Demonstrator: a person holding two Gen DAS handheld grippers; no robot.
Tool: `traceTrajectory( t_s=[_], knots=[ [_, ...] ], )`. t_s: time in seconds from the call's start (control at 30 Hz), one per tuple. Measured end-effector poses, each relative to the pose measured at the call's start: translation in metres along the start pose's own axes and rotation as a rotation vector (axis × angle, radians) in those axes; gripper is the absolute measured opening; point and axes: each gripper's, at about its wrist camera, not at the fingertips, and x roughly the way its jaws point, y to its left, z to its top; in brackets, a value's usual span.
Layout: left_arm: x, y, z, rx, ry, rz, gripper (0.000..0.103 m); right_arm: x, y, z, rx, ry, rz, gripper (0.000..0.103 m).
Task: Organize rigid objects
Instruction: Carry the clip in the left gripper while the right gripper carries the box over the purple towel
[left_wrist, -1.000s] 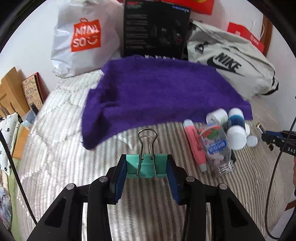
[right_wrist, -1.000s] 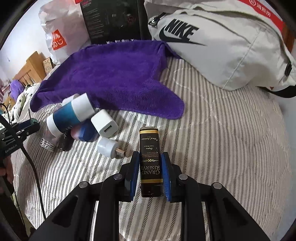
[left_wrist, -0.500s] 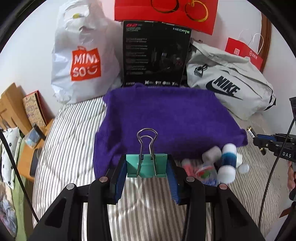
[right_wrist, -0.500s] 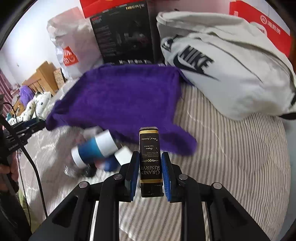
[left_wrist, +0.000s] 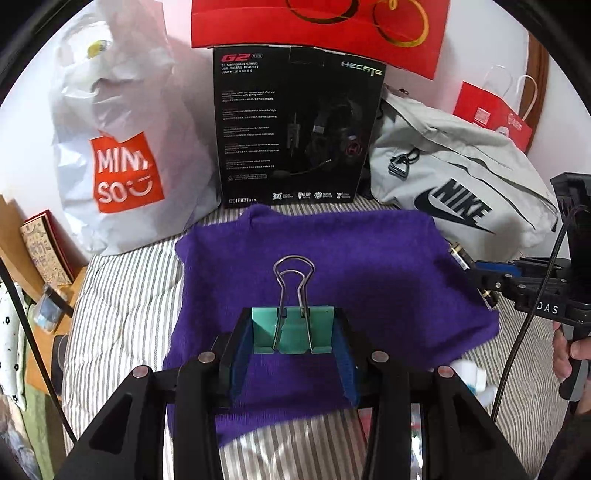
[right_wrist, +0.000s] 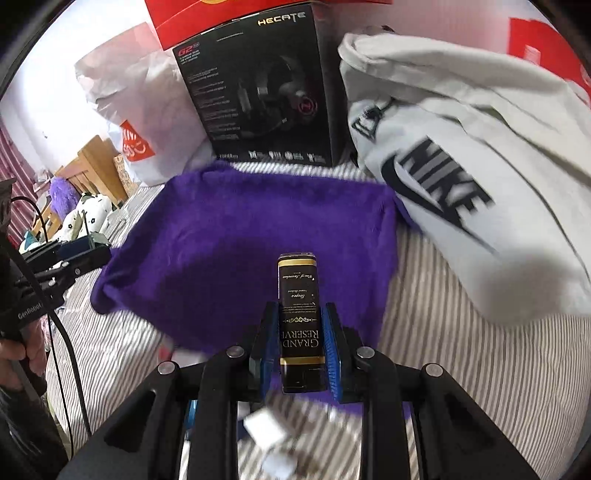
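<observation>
My left gripper (left_wrist: 293, 334) is shut on a teal binder clip (left_wrist: 293, 330) whose wire handles stick up and forward; it hangs above the near part of a purple towel (left_wrist: 369, 266) spread on the striped bed. My right gripper (right_wrist: 300, 334) is shut on a slim black and gold lighter (right_wrist: 300, 317) marked Grand Reserve, held above the same purple towel (right_wrist: 240, 251). The right gripper (left_wrist: 480, 275) also shows at the right edge of the left wrist view, and the left gripper (right_wrist: 79, 251) at the left edge of the right wrist view.
Behind the towel stand a white Miniso bag (left_wrist: 122, 155), a black headset box (left_wrist: 295, 133) and a grey Nike bag (left_wrist: 454, 184). White plugs (right_wrist: 266, 432) and a small bottle (left_wrist: 471, 373) lie on the bedspread below the grippers. Wooden furniture (right_wrist: 92, 162) sits left of the bed.
Both grippers rose and moved forward over the towel, each keeping its object. The pile of bottles and plugs slid down and mostly out of both views.
</observation>
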Motion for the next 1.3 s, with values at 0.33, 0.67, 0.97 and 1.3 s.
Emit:
traceTrajectory(
  t_s=[0.33, 0.67, 0.97, 1.3],
  knots=[
    [0.064, 0.003, 0.03, -0.016, 0.048, -0.021, 0.039, 0.06, -0.011, 0.042, -0.02, 0.042, -0.008, 0.024],
    [0.096, 0.008, 0.03, -0.028, 0.083, -0.021, 0.039, 0.087, -0.019, 0.047, -0.016, 0.083, -0.017, 0.024],
    [0.101, 0.004, 0.031, -0.011, 0.092, -0.009, 0.039, 0.096, -0.018, 0.047, -0.015, 0.107, -0.012, 0.024],
    [0.109, 0.001, 0.03, 0.003, 0.109, -0.007, 0.039, 0.103, -0.017, 0.046, -0.02, 0.119, -0.028, 0.024]
  ],
)
